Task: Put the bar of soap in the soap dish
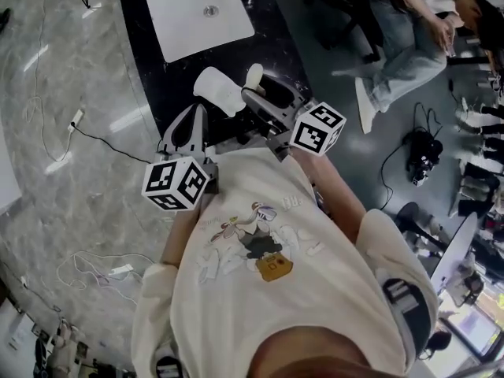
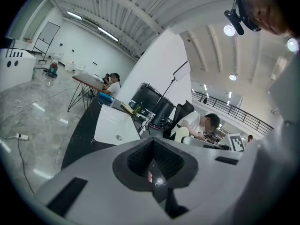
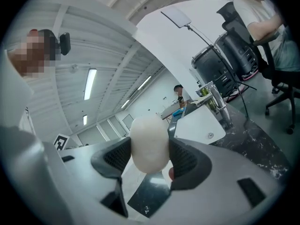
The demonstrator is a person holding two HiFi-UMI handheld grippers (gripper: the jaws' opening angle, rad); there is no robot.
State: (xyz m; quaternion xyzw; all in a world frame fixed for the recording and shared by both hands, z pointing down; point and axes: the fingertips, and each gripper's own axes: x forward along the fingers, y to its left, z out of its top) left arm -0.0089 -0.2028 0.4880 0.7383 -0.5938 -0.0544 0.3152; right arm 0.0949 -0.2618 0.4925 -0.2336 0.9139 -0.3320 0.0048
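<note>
Wedging soap (image 3: 149, 144) between pads (right claw (image 3: 149, 154)).

Head view: cream printed T-shirt (image 1: 260, 282) blocks everything beneath the black-and-white marker cubes (image 1: 175, 183). White rectangular sink basin (image 1: 201, 10) clipped at top edge. Black ribbed pads (image 3: 183, 158) cover the white oval soap bar's (image 3: 149, 142) sides. Pink speck (image 2: 149, 176) between left jaws: too small to identify.

A shiny grey marble floor (image 1: 79, 187) was seen, with a white power strip (image 1: 76, 119) and its black cable laid on it. A white sink (image 1: 201, 10) was set in a black counter (image 1: 150, 61). Long ceiling lights (image 3: 89, 83) were switched on.
</note>
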